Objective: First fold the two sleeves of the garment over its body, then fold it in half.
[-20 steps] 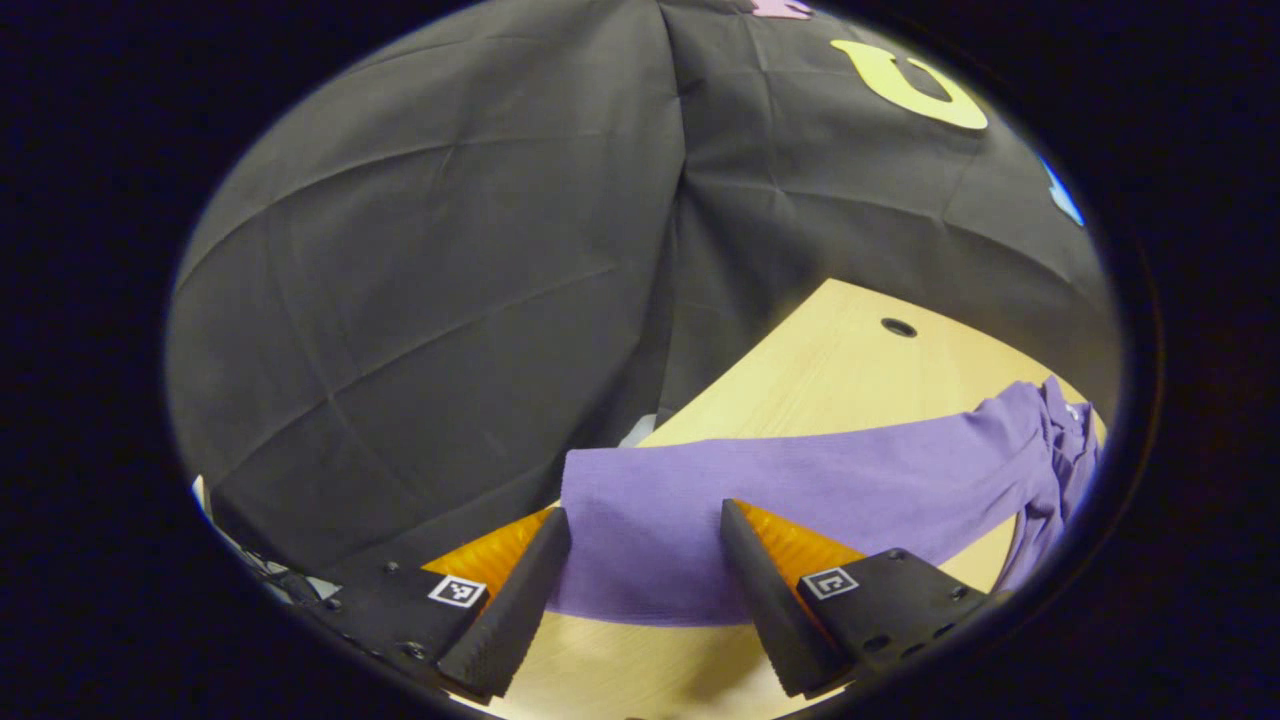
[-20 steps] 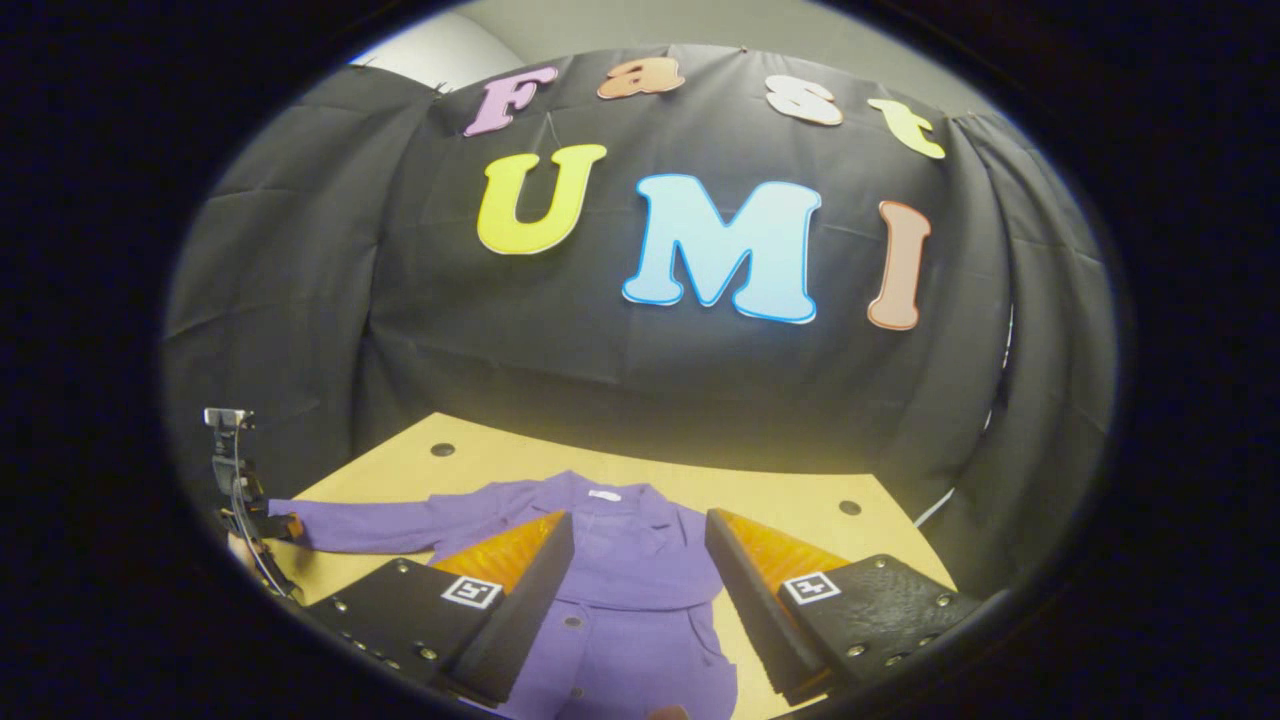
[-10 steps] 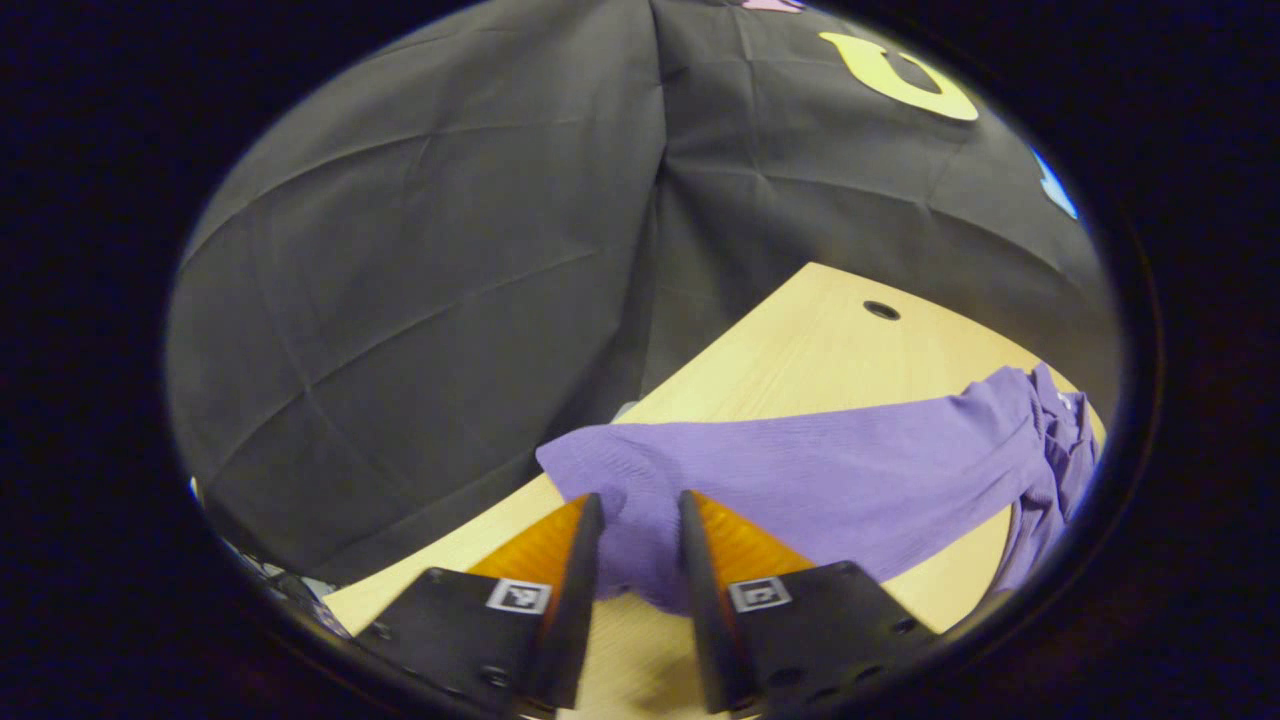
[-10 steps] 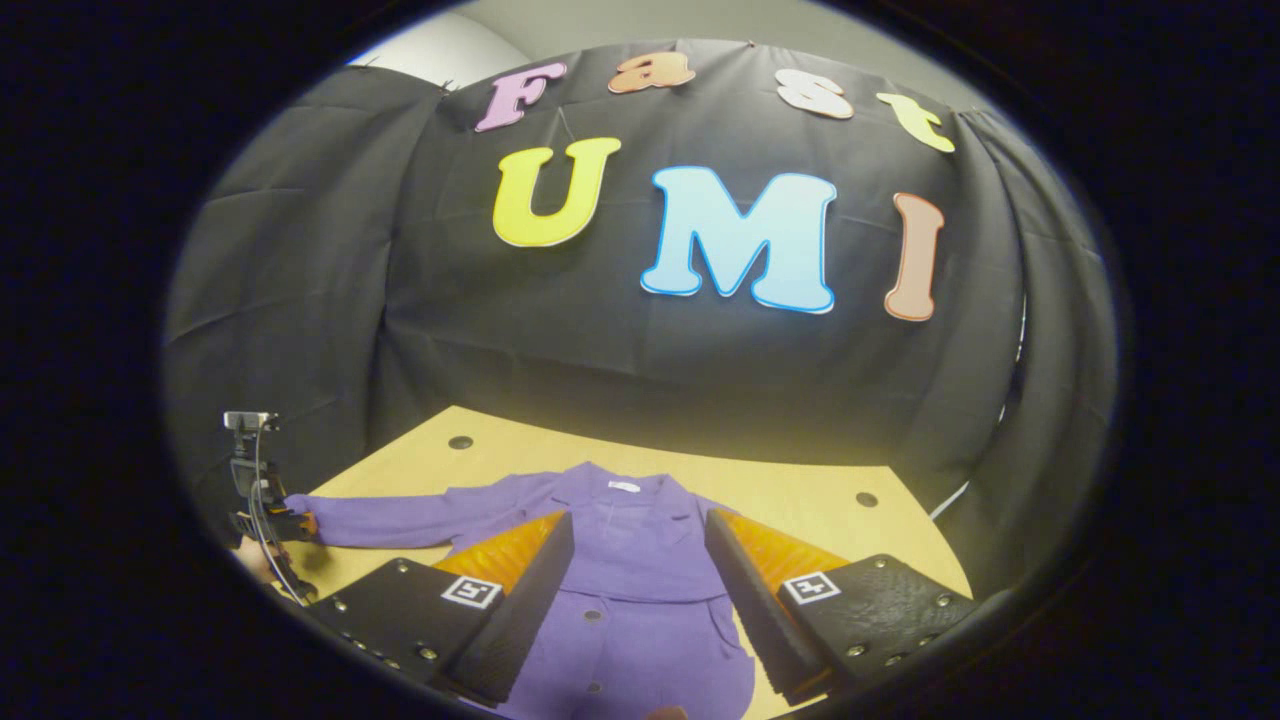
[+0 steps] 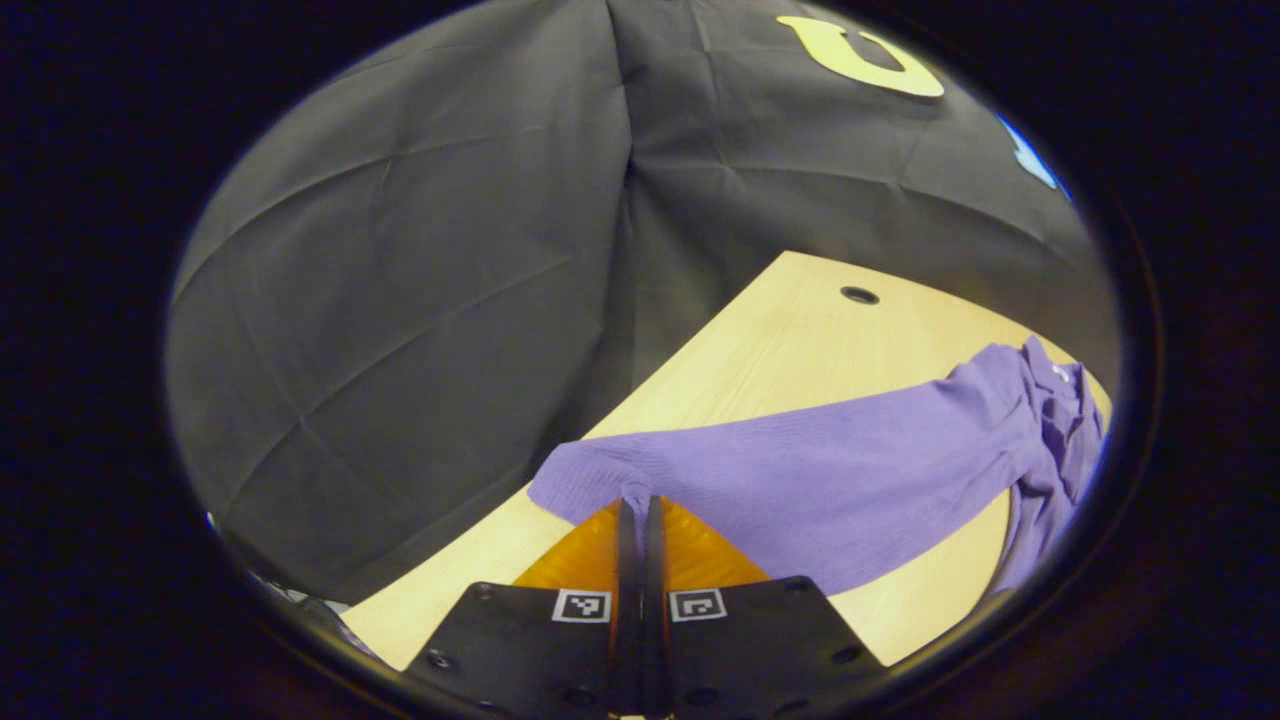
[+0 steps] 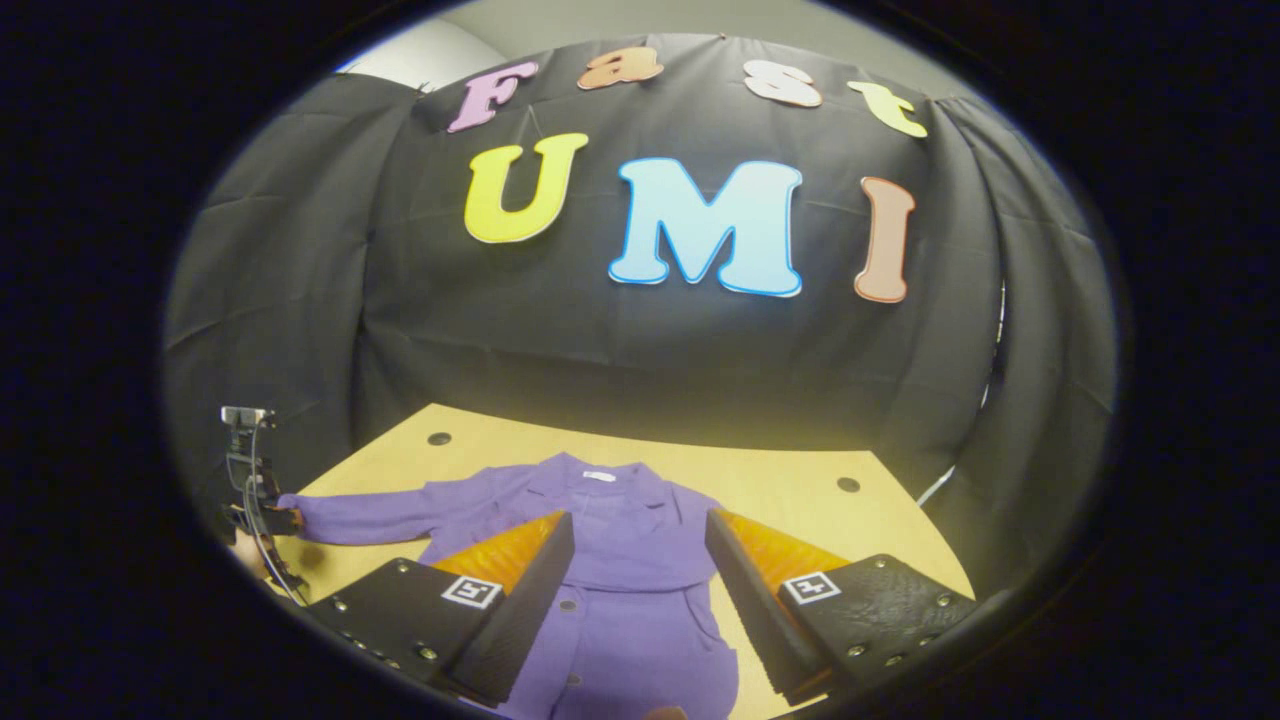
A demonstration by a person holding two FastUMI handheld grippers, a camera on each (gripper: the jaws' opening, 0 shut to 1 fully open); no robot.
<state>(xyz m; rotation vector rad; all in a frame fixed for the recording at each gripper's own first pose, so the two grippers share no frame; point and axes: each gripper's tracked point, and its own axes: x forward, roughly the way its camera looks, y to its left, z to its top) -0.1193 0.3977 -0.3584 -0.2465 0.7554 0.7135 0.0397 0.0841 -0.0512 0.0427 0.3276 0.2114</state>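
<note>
Across table (image 5: pixel 780 340), sleeve (image 5: pixel 800 480) outstretched sideways

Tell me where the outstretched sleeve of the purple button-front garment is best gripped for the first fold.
At the cuff end of the outstretched sleeve, coming in from the table's outer side, along the sleeve. It lies flat and straight on the wooden table, so its free end lifts easily. The left gripper is shut on that cuff; the right gripper hangs open over the garment's body.
</note>
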